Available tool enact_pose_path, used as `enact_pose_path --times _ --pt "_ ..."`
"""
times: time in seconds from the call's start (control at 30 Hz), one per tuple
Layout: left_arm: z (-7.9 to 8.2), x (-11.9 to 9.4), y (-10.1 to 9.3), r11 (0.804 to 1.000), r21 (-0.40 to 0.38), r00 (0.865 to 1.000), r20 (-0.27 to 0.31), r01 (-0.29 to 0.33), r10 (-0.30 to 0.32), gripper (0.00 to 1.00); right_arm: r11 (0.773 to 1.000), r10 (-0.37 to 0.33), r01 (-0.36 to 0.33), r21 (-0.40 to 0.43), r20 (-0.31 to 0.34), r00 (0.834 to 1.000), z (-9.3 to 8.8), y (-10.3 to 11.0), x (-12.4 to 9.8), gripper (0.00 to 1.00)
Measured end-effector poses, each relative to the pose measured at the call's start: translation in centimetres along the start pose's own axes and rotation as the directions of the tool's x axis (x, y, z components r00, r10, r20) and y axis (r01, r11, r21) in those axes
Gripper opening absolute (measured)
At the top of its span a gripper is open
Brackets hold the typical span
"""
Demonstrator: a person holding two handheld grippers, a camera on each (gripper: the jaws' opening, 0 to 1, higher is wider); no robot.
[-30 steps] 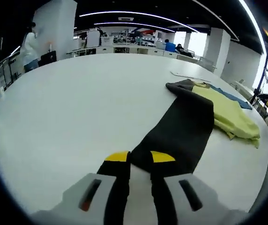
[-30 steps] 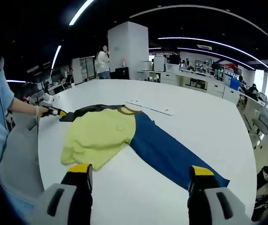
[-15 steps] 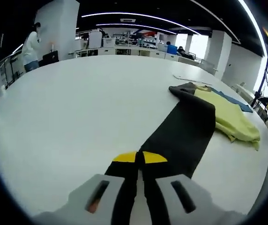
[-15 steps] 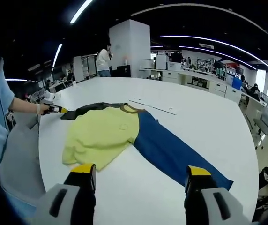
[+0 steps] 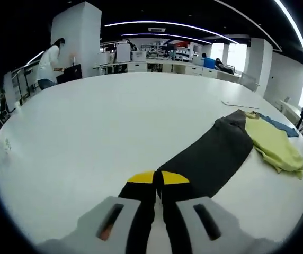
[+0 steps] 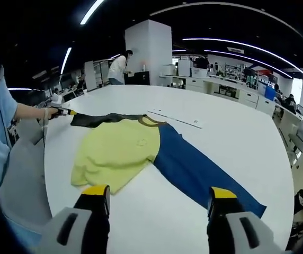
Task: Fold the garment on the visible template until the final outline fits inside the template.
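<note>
So the left tongs (image 5: 157, 178) are pinched together on the end of the black sleeve (image 5: 210, 159), which stretches off toward the right of the left gripper view to the yellow-green shirt body (image 5: 276, 148). In the right gripper view the right tongs (image 6: 156, 197) sit wide apart, holding nothing, at the bottom of the frame. The garment (image 6: 117, 151) lies flat mid-frame on the white bench (image 6: 231, 137), blue sleeve (image 6: 199, 172) running lower right. A pale flat strip (image 6: 175, 119) lies just past the collar.

No legible text, label, brand, number or sign appears in either gripper view; a small mark on the garment's (image 6: 117, 153) yellow chest is too small to read.
</note>
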State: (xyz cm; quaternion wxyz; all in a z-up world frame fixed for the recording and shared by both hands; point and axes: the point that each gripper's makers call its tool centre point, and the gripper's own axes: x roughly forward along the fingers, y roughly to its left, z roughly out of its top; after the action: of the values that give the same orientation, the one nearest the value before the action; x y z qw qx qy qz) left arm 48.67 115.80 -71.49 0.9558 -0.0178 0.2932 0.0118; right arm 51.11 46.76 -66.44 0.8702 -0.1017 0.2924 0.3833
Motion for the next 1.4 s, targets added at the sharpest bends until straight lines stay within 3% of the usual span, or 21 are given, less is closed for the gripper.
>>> enact_pose_path --times 0.17,0.4,0.5,0.67,0.9,1.13,1.27,1.4 --pt "0.9 1.2 2.1 0.999 0.041 0.999 -0.021 -0.025 0.026 0.00 1.000 -0.004 0.004 0.001 -0.014 1.000 -0.3 0.5 -0.3 0.75" --pt "-0.2 3.2 2.8 0.996 0.085 0.996 -0.088 -0.025 0.032 0.00 1.000 -0.021 0.021 0.014 -0.026 0.999 -1.1 0.3 -1.3 0.74" --pt "-1.0 3.3 3.1 0.999 0.000 0.992 -0.115 -0.052 0.052 0.00 0.999 -0.031 0.031 0.017 -0.030 0.999 -1.5 0.3 -1.8 0.74" --pt "-1.7 3.7 3.2 0.997 0.053 0.989 -0.138 -0.050 0.056 0.00 0.998 -0.048 0.049 0.039 -0.027 0.999 -2.2 0.1 -2.3 0.74" --pt "-2.4 4.0 3.2 0.996 0.060 0.986 -0.152 -0.064 0.072 0.00 0.997 -0.053 0.055 0.053 -0.038 0.998 -3.0 0.1 -2.3 0.74" --pt "-3.6 4.3 3.4 0.995 0.067 0.983 -0.162 -0.079 0.089 0.00 0.997 -0.058 0.059 0.057 -0.028 0.998 -2.6 -0.1 -2.1 0.73" --pt "-3.5 4.2 3.6 0.996 0.034 0.986 -0.143 -0.083 0.087 0.01 0.997 -0.057 0.059 0.058 -0.036 0.998 -2.7 -0.3 -2.1 0.72" --pt "-3.4 4.2 3.6 0.995 0.057 0.986 -0.144 -0.080 0.087 0.01 0.996 -0.062 0.064 0.058 -0.033 0.998 -2.4 -0.6 -2.1 0.72"
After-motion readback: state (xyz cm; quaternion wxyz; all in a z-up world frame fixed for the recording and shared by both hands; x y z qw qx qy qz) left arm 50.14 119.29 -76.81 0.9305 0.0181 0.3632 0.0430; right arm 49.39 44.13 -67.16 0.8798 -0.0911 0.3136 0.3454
